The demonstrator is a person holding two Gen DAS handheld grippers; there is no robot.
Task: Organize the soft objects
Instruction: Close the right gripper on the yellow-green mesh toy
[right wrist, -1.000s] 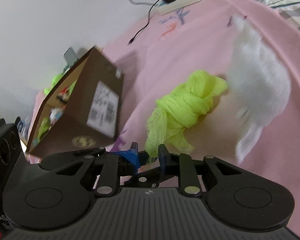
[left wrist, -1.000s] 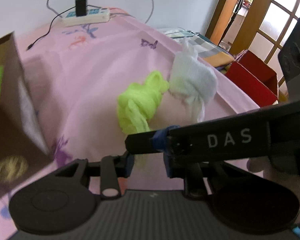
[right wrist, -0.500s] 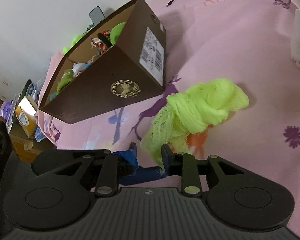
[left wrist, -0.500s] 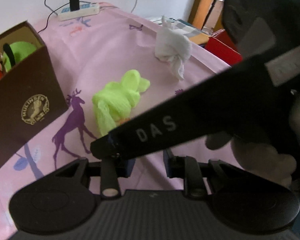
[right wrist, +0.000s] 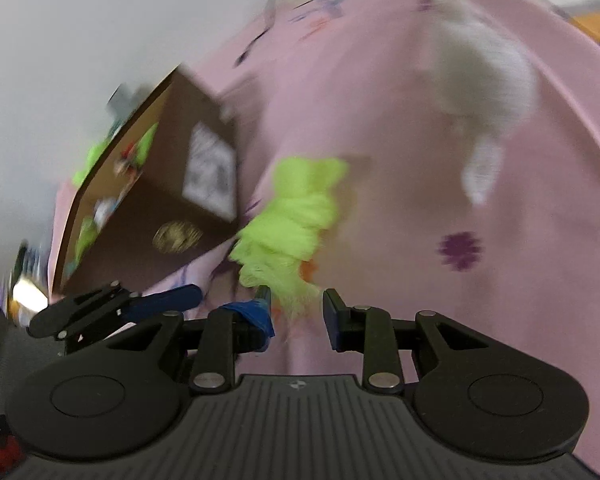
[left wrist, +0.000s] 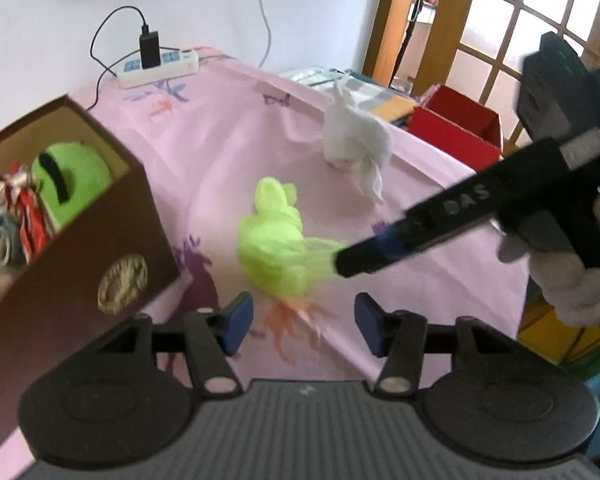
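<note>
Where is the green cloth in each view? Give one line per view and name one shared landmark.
Left wrist: green cloth sits at centre, on the pink sheet, right of the brown box.
Right wrist: green cloth sits at centre, blurred, right of the brown box.
Shared landmark: the box's gold round logo.

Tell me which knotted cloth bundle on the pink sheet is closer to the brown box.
The neon-green bundle, lying just beside the brown box. The white bundle sits farther off, toward the sheet's far edge.
</note>
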